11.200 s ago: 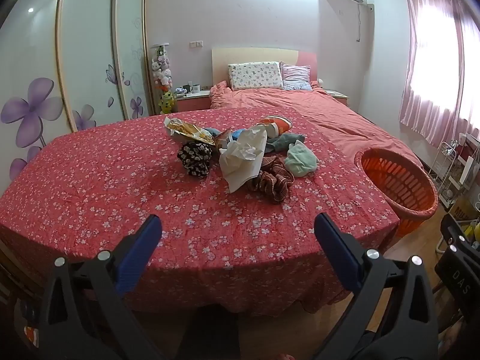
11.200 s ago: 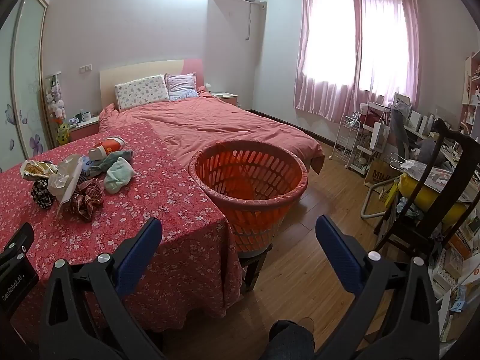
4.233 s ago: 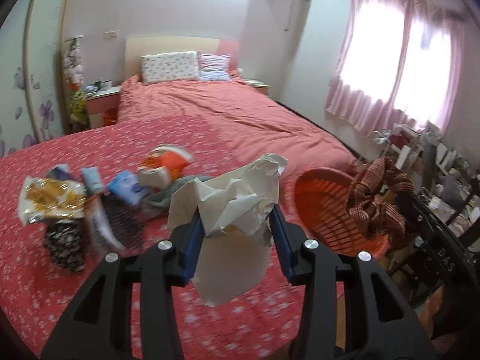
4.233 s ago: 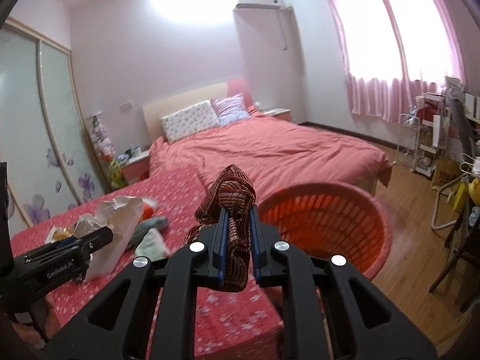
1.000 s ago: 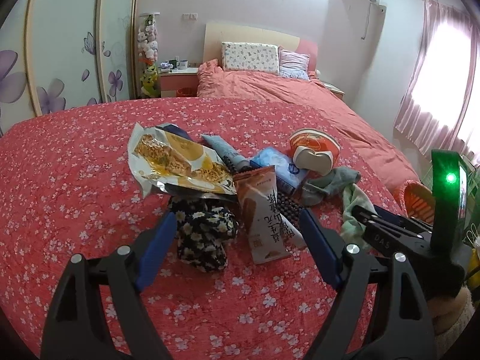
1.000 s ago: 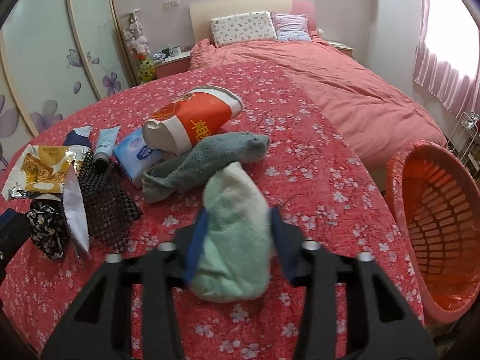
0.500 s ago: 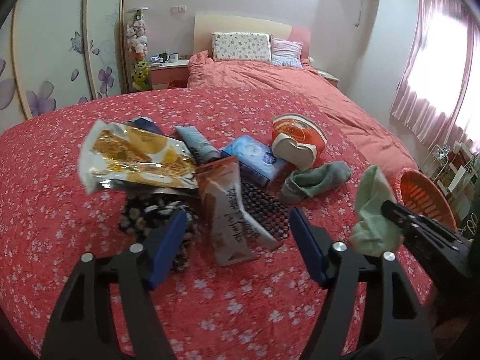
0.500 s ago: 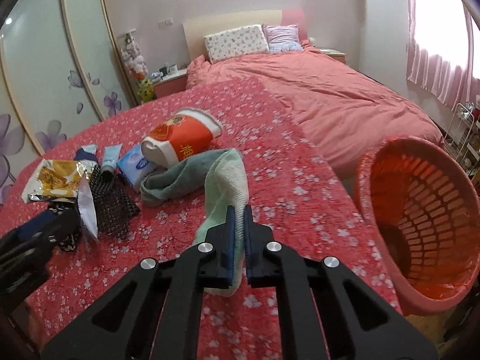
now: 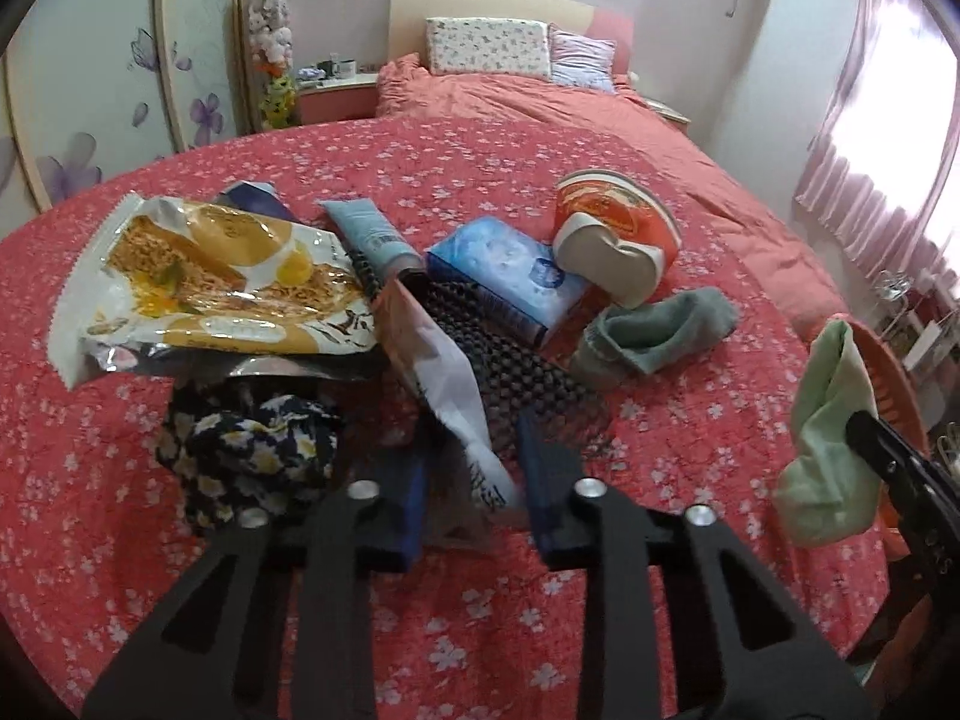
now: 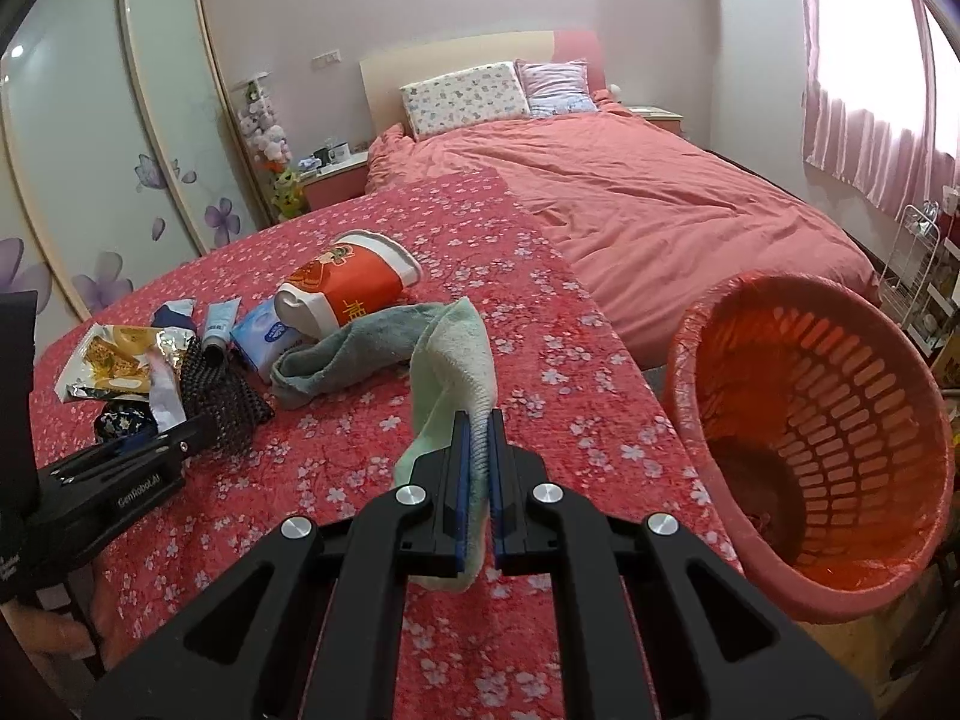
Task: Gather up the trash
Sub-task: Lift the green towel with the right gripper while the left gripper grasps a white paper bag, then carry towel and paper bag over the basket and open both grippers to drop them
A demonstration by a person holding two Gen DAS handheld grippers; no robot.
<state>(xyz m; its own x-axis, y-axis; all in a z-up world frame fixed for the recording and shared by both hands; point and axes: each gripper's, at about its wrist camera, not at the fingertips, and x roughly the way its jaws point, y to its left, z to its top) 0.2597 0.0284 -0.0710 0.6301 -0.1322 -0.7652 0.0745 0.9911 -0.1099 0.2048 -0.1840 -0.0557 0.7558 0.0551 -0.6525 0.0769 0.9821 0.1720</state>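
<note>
On the red floral tablecloth [image 9: 540, 630] lies a pile of trash and cloth. My left gripper [image 9: 474, 480] is closing on an orange-and-white snack wrapper [image 9: 444, 360], which stands pinched between its blue pads. The right gripper [image 10: 477, 438] is shut on a light green cloth [image 10: 456, 348] and holds it above the table's right side. That green cloth [image 9: 828, 432] hangs in front of the orange basket [image 9: 888, 372] in the left wrist view. The orange basket [image 10: 810, 420] stands just off the table's right edge.
Still on the cloth are a noodle packet [image 9: 210, 276], a dark floral cloth [image 9: 252, 450], black mesh [image 9: 510, 372], a blue tissue pack [image 9: 504, 276], an orange paper cup [image 9: 612, 240], a grey sock [image 9: 654, 330] and a tube [image 9: 372, 234]. A bed [image 10: 660, 198] lies behind.
The left gripper came down over the snack wrapper and its jaws narrowed onto it. The right gripper closed on the green cloth, lifted it off the table and carried it toward the basket.
</note>
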